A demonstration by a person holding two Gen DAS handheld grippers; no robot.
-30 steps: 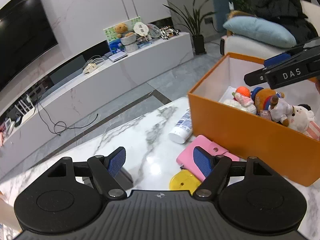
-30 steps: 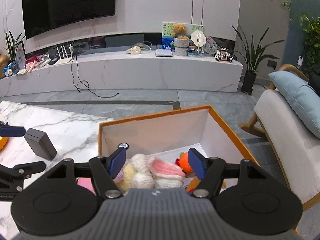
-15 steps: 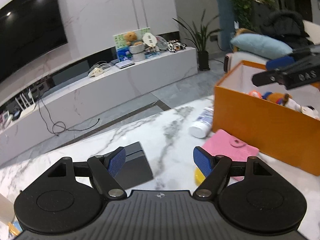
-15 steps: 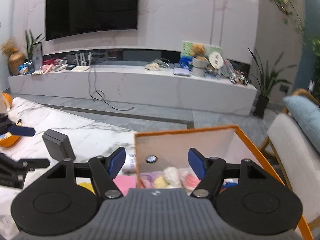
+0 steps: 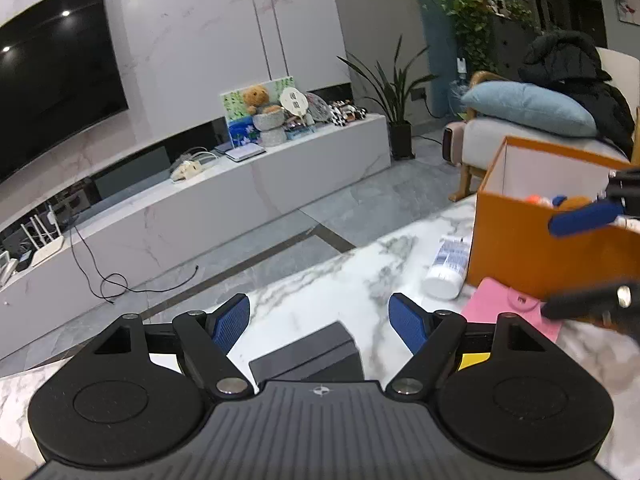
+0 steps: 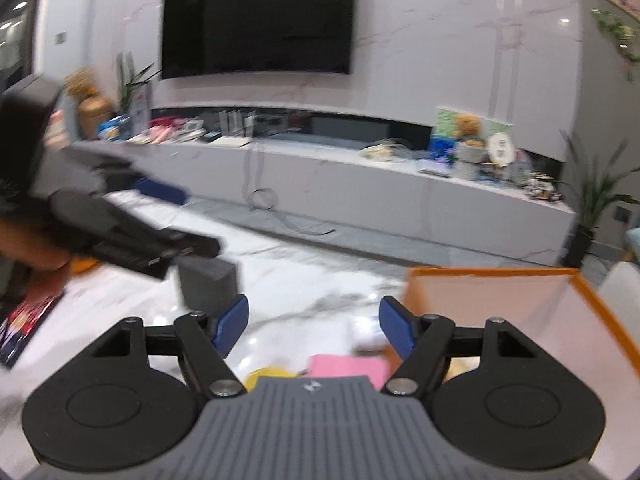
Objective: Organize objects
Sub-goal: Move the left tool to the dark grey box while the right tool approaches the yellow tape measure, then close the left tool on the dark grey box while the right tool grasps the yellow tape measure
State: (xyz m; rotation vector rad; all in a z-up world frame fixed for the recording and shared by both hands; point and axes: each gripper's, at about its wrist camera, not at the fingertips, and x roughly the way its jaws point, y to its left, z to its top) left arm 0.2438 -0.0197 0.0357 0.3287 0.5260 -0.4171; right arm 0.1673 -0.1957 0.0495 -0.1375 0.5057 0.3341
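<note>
On the marble table (image 5: 344, 280) my left gripper (image 5: 318, 320) hovers just above a dark grey box (image 5: 308, 352), which lies between its jaws. The blue pads do not touch it, and the jaws are opening. To the right lie a white tube (image 5: 446, 268), a pink wallet (image 5: 504, 312) and a yellow item (image 5: 472, 360), beside the orange box (image 5: 520, 248) of soft toys (image 5: 560, 201). My right gripper (image 6: 313, 324) hangs over the bare table left of the orange box (image 6: 600, 300). Its jaws are opening with nothing between them. The pink wallet (image 6: 348, 366) lies under it.
A long white TV console (image 5: 240, 200) stands beyond the table's far edge, across a strip of grey floor. An armchair with a blue cushion (image 5: 528, 108) sits behind the orange box. A dark printed booklet (image 6: 24, 320) and an orange thing (image 6: 84, 266) lie at the table's left.
My left gripper has drawn left, away from the orange box, and come over the dark grey box. My right gripper has left the toy box and swung left over the table.
</note>
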